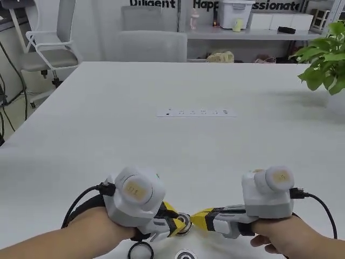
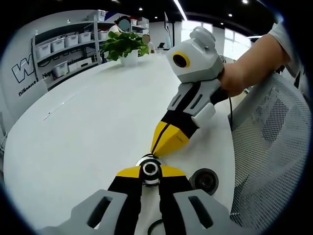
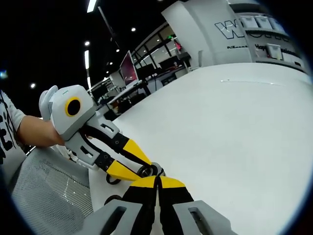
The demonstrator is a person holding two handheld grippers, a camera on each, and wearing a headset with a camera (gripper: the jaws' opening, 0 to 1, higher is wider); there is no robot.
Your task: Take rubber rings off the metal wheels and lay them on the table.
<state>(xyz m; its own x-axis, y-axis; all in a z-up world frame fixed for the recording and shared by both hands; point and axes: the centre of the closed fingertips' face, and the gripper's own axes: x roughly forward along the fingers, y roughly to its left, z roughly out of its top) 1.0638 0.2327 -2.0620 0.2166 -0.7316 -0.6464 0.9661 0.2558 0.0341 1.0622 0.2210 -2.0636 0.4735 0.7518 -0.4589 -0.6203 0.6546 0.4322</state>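
Observation:
A small metal wheel with a black rubber ring hangs just above the white table near its front edge. My left gripper is shut on that wheel, its yellow jaws on either side. My right gripper points at it from the right, jaws pressed together, tips on the ring at the wheel's rim. In the right gripper view my right gripper meets the wheel held by the left one. A loose rubber ring and a second wheel lie on the table below.
The second wheel lies right of my left jaws, close to the table edge. A mesh chair back stands just off that edge. A socket panel sits mid-table, a potted plant at the far right, chairs beyond.

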